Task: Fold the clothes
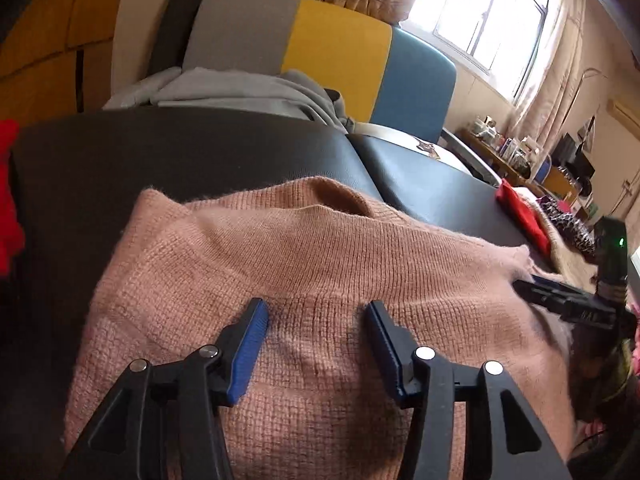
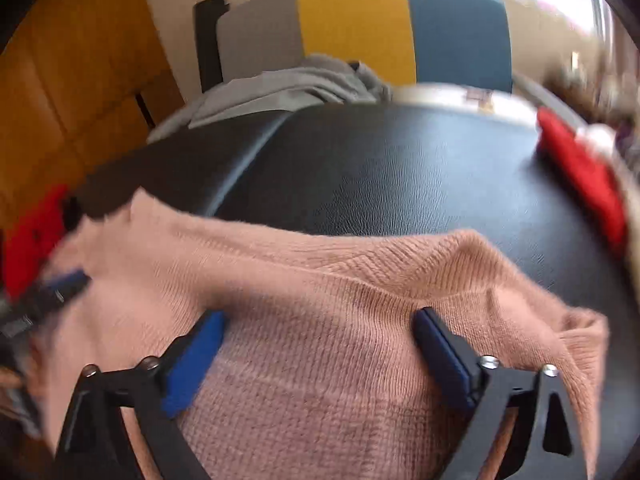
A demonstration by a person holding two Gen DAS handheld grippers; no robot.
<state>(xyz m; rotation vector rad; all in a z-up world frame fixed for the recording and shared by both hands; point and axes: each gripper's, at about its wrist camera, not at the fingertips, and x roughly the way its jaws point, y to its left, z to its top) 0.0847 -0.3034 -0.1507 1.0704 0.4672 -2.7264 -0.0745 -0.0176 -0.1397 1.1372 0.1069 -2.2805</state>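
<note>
A pink knitted sweater point(image 1: 312, 248) lies folded on a black leather surface point(image 1: 160, 152). In the left wrist view my left gripper point(image 1: 316, 314) hangs open just over the sweater's ribbed band, its blue pads point(image 1: 250, 344) spread apart with only flat knit below them. The right gripper's dark finger point(image 1: 560, 300) pokes in at the sweater's right edge. In the right wrist view my right gripper point(image 2: 320, 322) stands wide open over the sweater point(image 2: 320, 280), near a raised fold of its far edge. The left gripper's blue tip point(image 2: 64, 282) shows blurred at the left.
A red garment point(image 2: 580, 172) lies at the right of the black surface point(image 2: 400, 168), and more red cloth point(image 1: 8, 200) at the left. A grey garment point(image 1: 240, 92) rests against a grey, yellow and blue backrest point(image 1: 340, 48). A wooden cabinet point(image 2: 72, 80) stands left; a cluttered desk point(image 1: 520, 152) sits under the window.
</note>
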